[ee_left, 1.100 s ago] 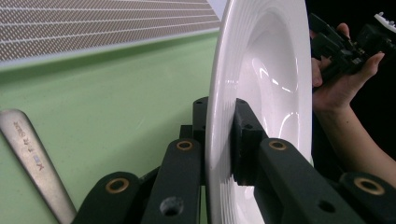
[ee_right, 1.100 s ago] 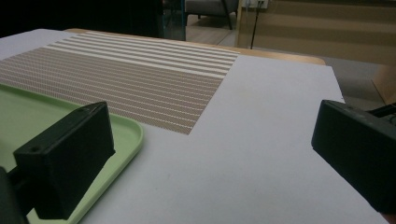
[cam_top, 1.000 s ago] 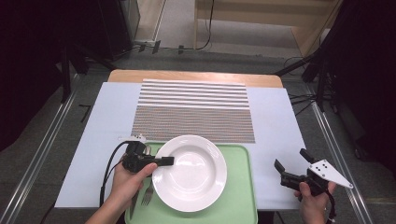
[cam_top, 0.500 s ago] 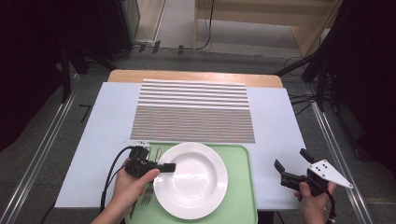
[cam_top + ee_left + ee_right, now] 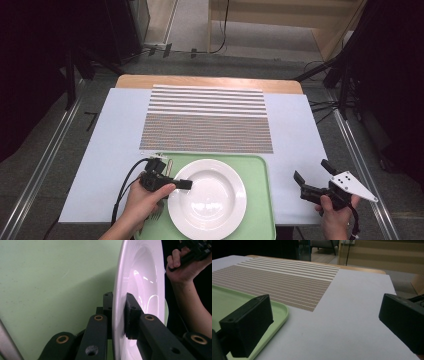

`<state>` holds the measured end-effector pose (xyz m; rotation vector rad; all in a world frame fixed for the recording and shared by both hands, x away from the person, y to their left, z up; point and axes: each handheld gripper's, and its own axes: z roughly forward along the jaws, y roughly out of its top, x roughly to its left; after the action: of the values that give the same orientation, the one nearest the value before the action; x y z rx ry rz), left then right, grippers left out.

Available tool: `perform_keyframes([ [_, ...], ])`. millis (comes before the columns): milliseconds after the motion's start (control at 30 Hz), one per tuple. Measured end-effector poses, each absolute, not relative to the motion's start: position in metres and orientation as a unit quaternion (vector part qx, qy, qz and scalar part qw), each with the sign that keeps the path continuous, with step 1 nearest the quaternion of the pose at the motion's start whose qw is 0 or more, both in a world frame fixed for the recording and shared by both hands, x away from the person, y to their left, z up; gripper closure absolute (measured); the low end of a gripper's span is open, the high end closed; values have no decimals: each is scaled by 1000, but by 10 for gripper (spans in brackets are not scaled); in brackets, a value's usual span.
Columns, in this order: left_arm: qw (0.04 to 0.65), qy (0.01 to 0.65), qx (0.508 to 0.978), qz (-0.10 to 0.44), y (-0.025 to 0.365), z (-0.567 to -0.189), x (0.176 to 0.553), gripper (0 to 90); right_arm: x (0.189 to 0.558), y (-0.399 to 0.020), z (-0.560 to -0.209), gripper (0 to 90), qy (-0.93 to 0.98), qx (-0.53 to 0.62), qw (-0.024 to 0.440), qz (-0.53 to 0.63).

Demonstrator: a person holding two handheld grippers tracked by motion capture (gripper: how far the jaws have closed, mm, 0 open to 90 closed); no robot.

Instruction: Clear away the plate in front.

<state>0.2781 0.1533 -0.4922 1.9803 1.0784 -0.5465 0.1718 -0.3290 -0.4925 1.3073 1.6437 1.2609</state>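
Note:
A white plate [image 5: 210, 200] lies over the green tray [image 5: 261, 200] at the table's near edge. My left gripper [image 5: 184, 184] is shut on the plate's left rim. In the left gripper view one jaw sits under the plate [image 5: 142, 277] and the other on top, with the left gripper [image 5: 118, 298] pinching the rim above the tray [image 5: 50, 277]. My right gripper [image 5: 312, 171] stands open over the white table cover, right of the tray. Nothing is between the jaws of the right gripper [image 5: 325, 322].
A fork [image 5: 155, 216] lies on the tray left of the plate, partly under the hand. A brown striped mat [image 5: 207, 120] covers the table's middle and far part. The tray's corner [image 5: 277, 312] and the mat [image 5: 282, 280] lie ahead of the right gripper.
The left gripper and the plate have shifted a little toward the near edge of the table. The right gripper has stayed where it was.

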Motion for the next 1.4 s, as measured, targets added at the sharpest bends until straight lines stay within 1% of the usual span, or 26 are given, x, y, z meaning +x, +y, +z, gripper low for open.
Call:
perform_keyframes([
  [100, 390, 429, 788, -209, 151, -493, 280, 803, 172, -329, -492, 0, 631, 502, 339, 484],
  [200, 384, 417, 801, -192, 149, -491, 280, 775, 171, -329, -492, 0, 631, 501, 340, 484],
  [233, 373, 409, 816, -166, 147, -490, 280, 759, 171, -330, -492, 0, 632, 500, 341, 484],
  [300, 350, 391, 842, -122, 143, -491, 280, 698, 172, -330, -493, 0, 632, 498, 345, 483],
  [333, 349, 391, 842, -124, 143, -492, 281, 675, 172, -331, -493, 0, 633, 498, 345, 483],
  [367, 348, 392, 843, -119, 144, -492, 282, 674, 172, -330, -493, 0, 632, 498, 345, 483],
  [433, 341, 397, 849, -76, 143, -491, 283, 613, 171, -329, -492, 0, 632, 501, 340, 484],
  [667, 338, 386, 857, -57, 142, -488, 284, 603, 172, -330, -493, 0, 633, 500, 342, 483],
  [800, 343, 391, 851, -73, 144, -489, 289, 621, 172, -329, -492, 0, 633, 497, 344, 483],
  [900, 342, 382, 856, -68, 143, -489, 289, 614, 171, -328, -492, 0, 632, 501, 340, 483],
  [933, 343, 379, 858, -54, 143, -488, 288, 603, 171, -329, -492, 0, 632, 500, 340, 483],
  [967, 349, 378, 856, -44, 144, -486, 287, 554, 172, -330, -493, 0, 633, 497, 344, 483],
  [1033, 369, 377, 848, -44, 148, -483, 287, 443, 171, -329, -493, 0, 633, 501, 339, 483],
  [1100, 393, 373, 840, -31, 153, -479, 286, 357, 172, -330, -493, 0, 633, 499, 342, 483],
  [1300, 444, 354, 823, -1, 163, -469, 282, 143, 172, -328, -493, 0, 634, 499, 342, 482],
  [1333, 453, 355, 818, 9, 165, -467, 281, 90, 172, -327, -493, 0, 634, 503, 338, 481],
  [1400, 468, 352, 810, 20, 169, -463, 280, 41, 172, -327, -493, 0, 633, 503, 338, 482],
])
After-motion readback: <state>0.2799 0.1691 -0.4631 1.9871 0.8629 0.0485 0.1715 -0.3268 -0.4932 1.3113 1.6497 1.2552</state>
